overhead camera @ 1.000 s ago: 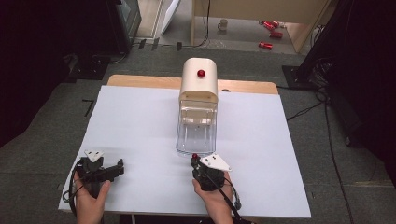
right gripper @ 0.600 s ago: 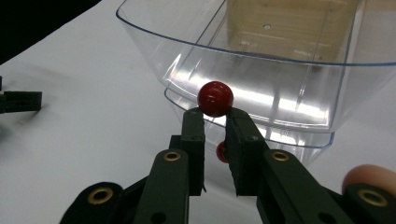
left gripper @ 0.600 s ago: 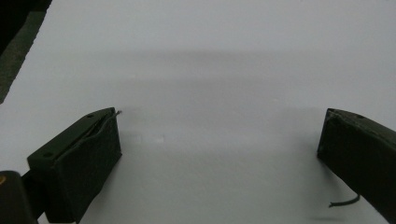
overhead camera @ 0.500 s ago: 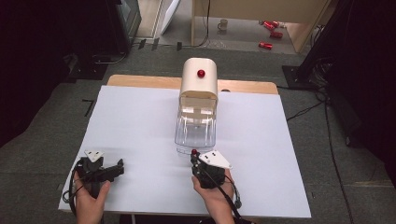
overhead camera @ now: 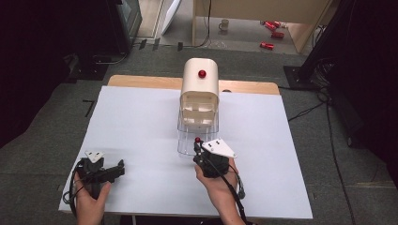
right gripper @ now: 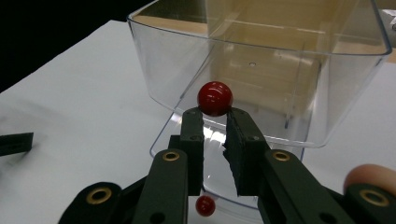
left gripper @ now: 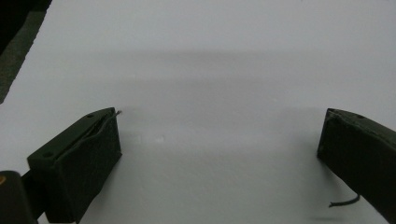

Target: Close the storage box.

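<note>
Now my right tongs (right gripper: 215,119) pinch the clear drawer's (right gripper: 261,60) red knob (right gripper: 215,98); next, pull straight. My left tongs (left gripper: 219,149) rest wide open, empty.

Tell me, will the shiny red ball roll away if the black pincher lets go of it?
Probably yes. The shiny red ball is round and smooth, so it would likely roll. Held at the very tips of the right gripper, it may slip. Falling into the clear plastic drawer, its walls should stop it.

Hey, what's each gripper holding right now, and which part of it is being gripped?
The right gripper pinches the clear drawer by its red ball knob. The left gripper is open, holding nothing.
</note>
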A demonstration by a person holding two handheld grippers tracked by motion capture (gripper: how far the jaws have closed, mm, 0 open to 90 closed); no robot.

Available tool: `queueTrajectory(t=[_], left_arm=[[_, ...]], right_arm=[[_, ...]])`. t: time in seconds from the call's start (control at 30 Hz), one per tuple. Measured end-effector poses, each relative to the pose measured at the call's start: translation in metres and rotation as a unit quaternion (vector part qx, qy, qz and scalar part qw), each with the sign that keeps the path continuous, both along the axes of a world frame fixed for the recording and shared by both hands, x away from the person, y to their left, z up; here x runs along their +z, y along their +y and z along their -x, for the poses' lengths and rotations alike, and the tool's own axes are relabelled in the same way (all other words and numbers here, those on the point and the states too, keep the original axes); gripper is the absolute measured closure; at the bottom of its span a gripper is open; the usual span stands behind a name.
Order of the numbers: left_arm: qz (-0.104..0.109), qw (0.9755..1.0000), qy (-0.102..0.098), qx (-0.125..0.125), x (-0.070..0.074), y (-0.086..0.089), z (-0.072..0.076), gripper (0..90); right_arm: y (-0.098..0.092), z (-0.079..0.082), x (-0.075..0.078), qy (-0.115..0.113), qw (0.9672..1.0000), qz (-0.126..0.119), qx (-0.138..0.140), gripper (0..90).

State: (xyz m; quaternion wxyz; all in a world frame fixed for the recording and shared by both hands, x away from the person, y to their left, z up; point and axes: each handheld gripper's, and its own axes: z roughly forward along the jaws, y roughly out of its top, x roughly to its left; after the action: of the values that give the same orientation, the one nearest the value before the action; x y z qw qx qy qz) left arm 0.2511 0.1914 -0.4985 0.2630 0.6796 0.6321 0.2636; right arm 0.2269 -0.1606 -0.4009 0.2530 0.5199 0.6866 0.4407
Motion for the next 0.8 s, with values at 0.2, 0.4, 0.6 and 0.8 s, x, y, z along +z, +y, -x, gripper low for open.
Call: queueTrajectory(t=[0.2,0.4,0.6,0.8], left_arm=[[0.0,1.0,0.0,0.0,0.0,0.0,0.0,0.0],[0.0,1.0,0.0,0.0,0.0,0.0,0.0,0.0],[0.0,1.0,-0.001,0.0,0.0,0.0,0.0,0.0],[0.0,1.0,0.0,0.0,0.0,0.0,0.0,0.0]], right_arm=[[-0.002,-0.016,0.001,0.0,1.0,0.002,-0.004,78.6],[0.0,-0.032,0.0,0.004,1.0,0.004,-0.005,78.6],[-0.001,-0.046,0.001,0.007,0.9999,0.007,-0.01,78.5],[-0.001,-0.063,-0.001,0.009,0.9997,0.014,-0.016,78.4]])
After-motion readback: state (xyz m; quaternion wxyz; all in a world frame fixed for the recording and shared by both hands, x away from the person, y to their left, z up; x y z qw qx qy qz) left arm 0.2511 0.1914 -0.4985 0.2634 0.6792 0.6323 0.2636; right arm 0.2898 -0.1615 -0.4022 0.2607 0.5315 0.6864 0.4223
